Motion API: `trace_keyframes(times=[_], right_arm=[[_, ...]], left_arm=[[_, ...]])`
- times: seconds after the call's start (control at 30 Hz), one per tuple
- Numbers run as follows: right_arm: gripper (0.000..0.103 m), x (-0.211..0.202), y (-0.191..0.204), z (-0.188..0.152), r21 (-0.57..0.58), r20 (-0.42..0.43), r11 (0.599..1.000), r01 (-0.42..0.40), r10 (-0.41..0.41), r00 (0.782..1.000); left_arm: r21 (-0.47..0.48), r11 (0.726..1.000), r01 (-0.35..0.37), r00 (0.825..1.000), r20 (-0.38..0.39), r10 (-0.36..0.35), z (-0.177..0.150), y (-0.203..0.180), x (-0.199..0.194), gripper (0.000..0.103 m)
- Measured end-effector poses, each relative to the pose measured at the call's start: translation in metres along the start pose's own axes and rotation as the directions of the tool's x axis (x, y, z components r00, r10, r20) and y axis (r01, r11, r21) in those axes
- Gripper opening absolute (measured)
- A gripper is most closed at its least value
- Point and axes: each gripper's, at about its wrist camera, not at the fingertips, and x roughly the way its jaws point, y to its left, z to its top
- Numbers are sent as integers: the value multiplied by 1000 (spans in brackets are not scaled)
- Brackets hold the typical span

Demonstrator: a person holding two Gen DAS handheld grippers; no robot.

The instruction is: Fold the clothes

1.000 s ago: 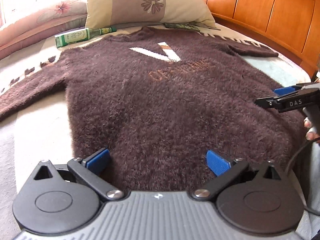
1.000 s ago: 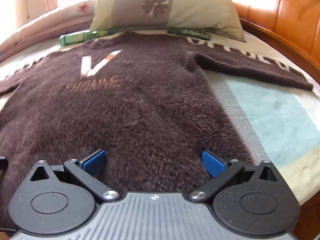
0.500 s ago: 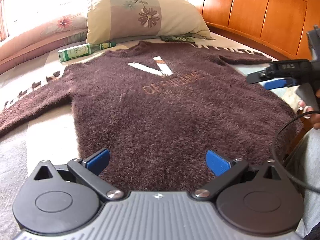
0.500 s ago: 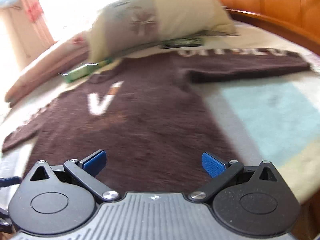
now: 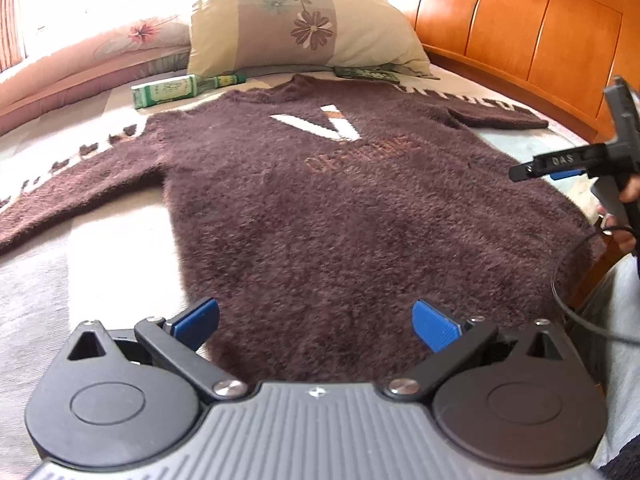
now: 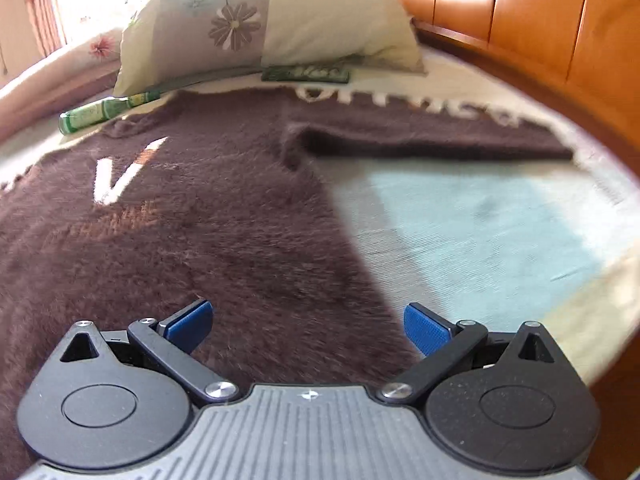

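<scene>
A fuzzy dark brown sweater (image 5: 320, 208) with a white V on its chest lies flat on the bed, both sleeves spread out sideways. My left gripper (image 5: 316, 322) hovers open over the sweater's bottom hem, nothing between its blue pads. The right gripper (image 6: 307, 326) is open too, above the hem's right corner, with the right sleeve (image 6: 432, 140) stretched across ahead of it. In the left wrist view the right gripper (image 5: 536, 170) appears at the right edge, held by a hand (image 5: 628, 196) above the sweater's side.
A floral pillow (image 5: 304, 28) lies at the head of the bed, with a green bottle (image 5: 180, 88) and a dark green packet (image 5: 366, 74) beside it. An orange wooden headboard (image 5: 520, 32) runs along the right. Pale bedding (image 6: 480, 232) lies bare right of the sweater.
Both grippers have risen and drawn back from the sweater, so more of it shows. The right gripper swung to the right and still shows motion blur. Both stayed open.
</scene>
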Motion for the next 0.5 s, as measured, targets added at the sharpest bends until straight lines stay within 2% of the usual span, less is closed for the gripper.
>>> trace_keyframes(times=[0.1, 0.23, 0.33, 0.5], right_arm=[[103, -22, 12, -8, -54, 35, 996, -78, 80, 996], [103, -30, 22, -17, -37, 29, 977, -208, 209, 977], [103, -22, 29, -25, -40, -21, 977, -209, 208, 978], [103, -16, 27, -39, -94, -80, 989, -113, 106, 991]], left_arm=[[20, 998, 59, 998, -6, -59, 0, -10, 7, 102], [50, 992, 117, 993, -37, -115, -3, -24, 18, 102], [56, 993, 108, 993, -51, -105, -12, -25, 21, 102], [83, 991, 104, 993, -72, -98, -21, -21, 9, 102]])
